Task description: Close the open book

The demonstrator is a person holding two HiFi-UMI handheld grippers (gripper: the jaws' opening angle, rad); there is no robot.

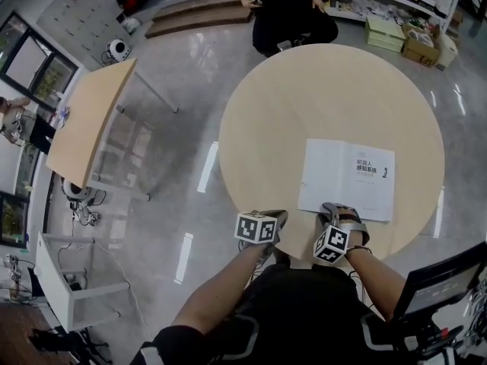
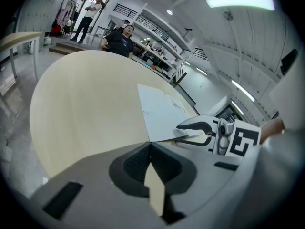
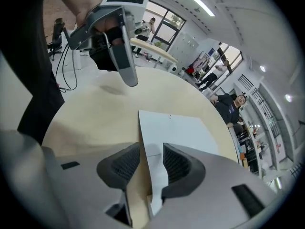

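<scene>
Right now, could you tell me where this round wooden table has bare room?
Bare: far half of the round pale wooden table beyond the white open book, and the strip left of it. Crowded: near rim, by left gripper and right gripper.

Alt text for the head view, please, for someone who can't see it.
A white book lies flat near the front of a round pale table, with the right claw at its near left corner. The left claw is at the table's near edge beside it, and another person in black sits on the floor beyond the table.
</scene>
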